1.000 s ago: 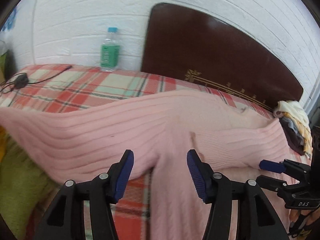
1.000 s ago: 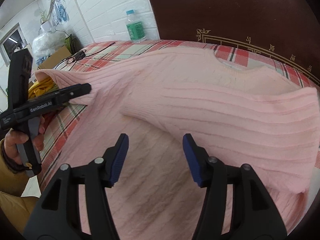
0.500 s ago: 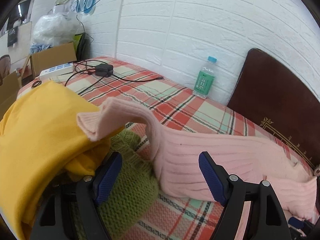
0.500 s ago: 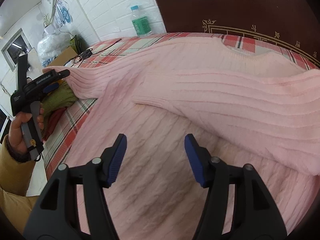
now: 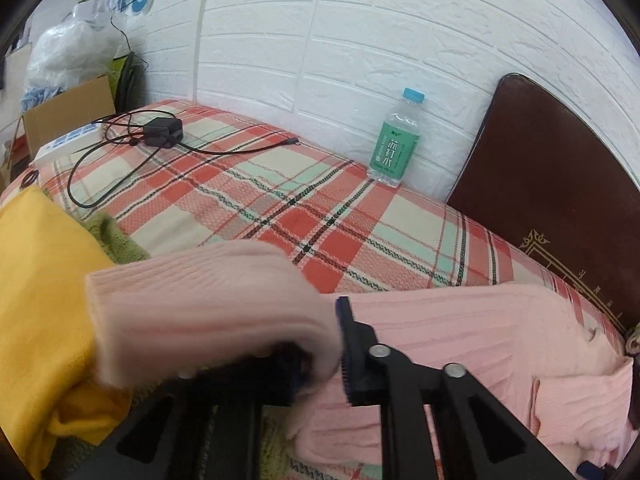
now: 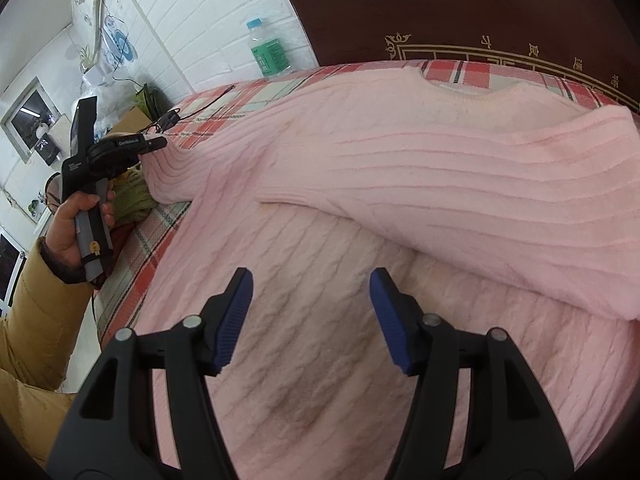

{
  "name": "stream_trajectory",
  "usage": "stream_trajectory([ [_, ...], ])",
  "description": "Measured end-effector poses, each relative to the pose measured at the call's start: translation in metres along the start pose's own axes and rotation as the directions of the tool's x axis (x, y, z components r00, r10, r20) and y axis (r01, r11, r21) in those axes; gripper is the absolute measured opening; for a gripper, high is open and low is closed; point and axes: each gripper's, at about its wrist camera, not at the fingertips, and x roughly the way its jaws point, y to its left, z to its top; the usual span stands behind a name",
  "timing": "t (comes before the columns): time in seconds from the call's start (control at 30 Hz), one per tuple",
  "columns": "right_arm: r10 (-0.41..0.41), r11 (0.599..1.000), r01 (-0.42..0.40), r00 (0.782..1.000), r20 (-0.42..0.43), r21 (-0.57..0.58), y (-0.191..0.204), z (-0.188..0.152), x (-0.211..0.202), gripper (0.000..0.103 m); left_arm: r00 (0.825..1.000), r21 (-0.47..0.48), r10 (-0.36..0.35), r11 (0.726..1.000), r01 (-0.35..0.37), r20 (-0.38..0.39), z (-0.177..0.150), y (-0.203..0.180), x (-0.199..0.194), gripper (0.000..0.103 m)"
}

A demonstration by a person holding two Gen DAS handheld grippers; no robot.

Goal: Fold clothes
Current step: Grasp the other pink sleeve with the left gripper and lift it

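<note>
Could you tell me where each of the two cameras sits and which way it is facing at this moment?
Left wrist: on the left gripper, angled down over the bed toward the white wall; its jaws pinch the pink sleeve.
Right wrist: on the right gripper, angled down at the sweater toward the headboard; open jaws, plus the left hand and a tan coat sleeve.
Shared: sweater, bottle, headboard, left gripper.
</note>
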Motion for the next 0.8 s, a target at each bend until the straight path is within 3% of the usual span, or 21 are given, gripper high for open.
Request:
stream_trajectory([
  [0.17,0.012,1.0,-0.012,1.0,0.027,0.0,-0.001,0.004,-0.008,0.062,0.993,0.064,-0.109,0.992,0.105,0.055,0.004,-0.015,-0.025,0.011],
  [0.33,0.03,0.999,-0.029,0.998,0.054,-0.026,0.004,0.012,-0.013,0.062,0.964,0.116,-0.256,0.962,0.247,0.068,0.007,-0.037,-0.05,0.011],
  [0.47,0.071,0.996,-0.067,0.995,0.076,-0.058,0.014,0.021,-0.015,0.062,0.949,0.216,-0.307,0.934,0.286,0.073,0.002,-0.072,-0.067,0.011],
  [0.63,0.131,0.988,-0.12,0.983,0.126,-0.092,0.029,0.033,-0.022,0.062,0.924,0.36,-0.382,0.866,0.347,0.028,-0.015,-0.13,-0.077,0.011],
  [0.8,0.132,0.988,-0.116,0.977,0.166,-0.099,0.032,0.04,-0.032,0.062,0.904,0.427,-0.424,0.807,0.407,-0.06,-0.041,-0.179,-0.067,0.011],
])
